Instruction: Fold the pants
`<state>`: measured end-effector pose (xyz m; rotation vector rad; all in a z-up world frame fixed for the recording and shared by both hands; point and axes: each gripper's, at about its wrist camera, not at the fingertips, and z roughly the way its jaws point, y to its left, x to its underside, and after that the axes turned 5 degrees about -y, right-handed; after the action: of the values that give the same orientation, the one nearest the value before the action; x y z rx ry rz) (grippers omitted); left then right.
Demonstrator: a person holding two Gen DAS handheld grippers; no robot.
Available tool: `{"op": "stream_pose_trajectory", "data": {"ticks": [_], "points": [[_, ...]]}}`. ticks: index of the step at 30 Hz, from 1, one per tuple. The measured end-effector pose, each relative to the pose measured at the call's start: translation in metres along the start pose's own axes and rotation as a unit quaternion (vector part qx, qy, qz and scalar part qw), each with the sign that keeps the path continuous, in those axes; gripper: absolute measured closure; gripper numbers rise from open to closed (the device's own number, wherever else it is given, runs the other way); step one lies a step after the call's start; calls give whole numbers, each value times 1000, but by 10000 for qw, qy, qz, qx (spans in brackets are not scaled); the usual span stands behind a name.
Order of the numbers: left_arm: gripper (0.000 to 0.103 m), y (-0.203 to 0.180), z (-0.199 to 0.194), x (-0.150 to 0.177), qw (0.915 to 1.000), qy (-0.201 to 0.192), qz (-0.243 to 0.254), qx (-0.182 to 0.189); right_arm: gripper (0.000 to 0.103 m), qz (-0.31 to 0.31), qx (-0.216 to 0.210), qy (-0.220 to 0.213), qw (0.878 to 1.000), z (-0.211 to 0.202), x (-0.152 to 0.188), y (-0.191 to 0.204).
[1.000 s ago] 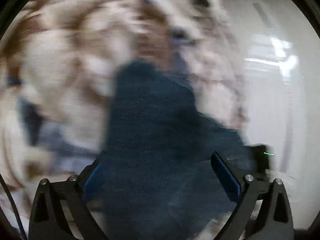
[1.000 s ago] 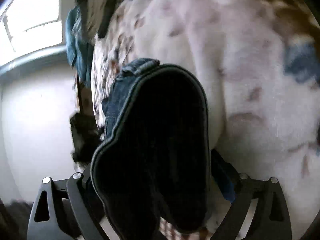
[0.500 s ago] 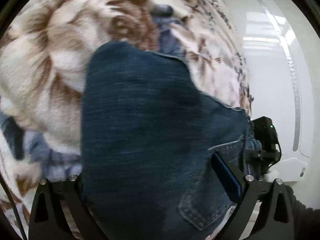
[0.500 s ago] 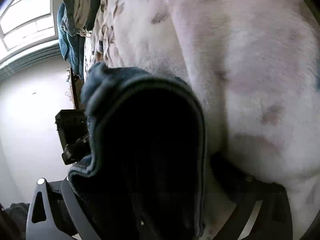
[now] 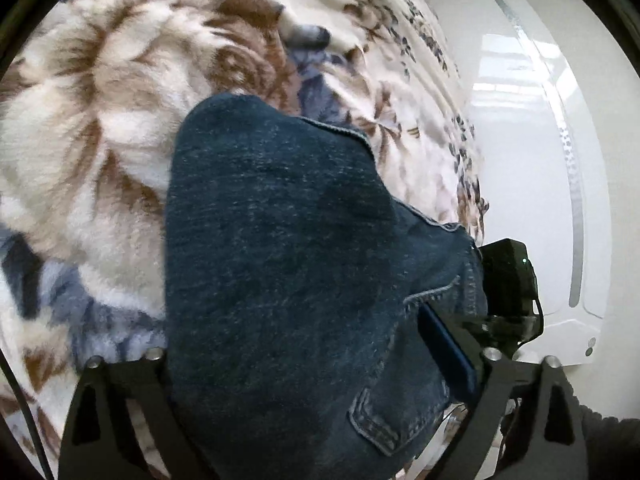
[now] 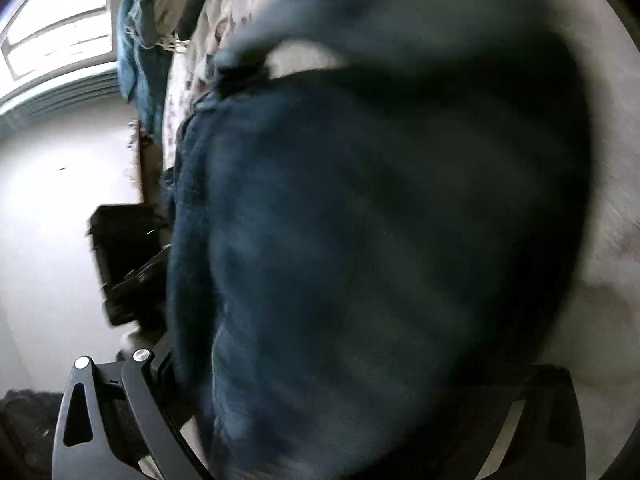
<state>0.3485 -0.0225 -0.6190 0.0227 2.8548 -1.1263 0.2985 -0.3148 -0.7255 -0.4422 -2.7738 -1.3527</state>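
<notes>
1. The dark blue denim pants fill the space between the two black fingers of the left gripper, bulging forward over the fluffy cream, brown and blue patterned blanket on the bed
2. The left gripper's blue-padded finger presses on the denim beside a stitched back pocket; the other finger is hidden by cloth, so the left gripper appears clamped on the pants
3. At the right of the left wrist view, the black body of the right gripper sits against the far edge of the denim, in front of a glossy white wall panel
4. In the right wrist view the pants are blurred and cover nearly the whole frame, draped over the right gripper; whether it is clamped I cannot tell, since cloth hides the fingertips
5. Left of the denim there, the black left gripper shows beside the bed's edge, with a teal cloth hanging near a bright window
</notes>
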Motion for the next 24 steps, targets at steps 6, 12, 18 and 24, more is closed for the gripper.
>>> {"op": "stream_pose_trajectory", "data": {"ticks": [6,12,18,24], "points": [[24,-14,-12,0,9999,58,101,34,43,-55,70,-369,9993,-19,20,12],[24,-30,-22,-7,9996,152,237,11,49,178,1,-501,9986,-19,32,20],[24,-49,-63,-30,9994,25,342,-108,50,45,-94,-611,9981,-56,30,68],[24,-86,-123,-100,9980,-373,433,-272,50,-372,-287,-709,9964,-92,-23,152]]}}
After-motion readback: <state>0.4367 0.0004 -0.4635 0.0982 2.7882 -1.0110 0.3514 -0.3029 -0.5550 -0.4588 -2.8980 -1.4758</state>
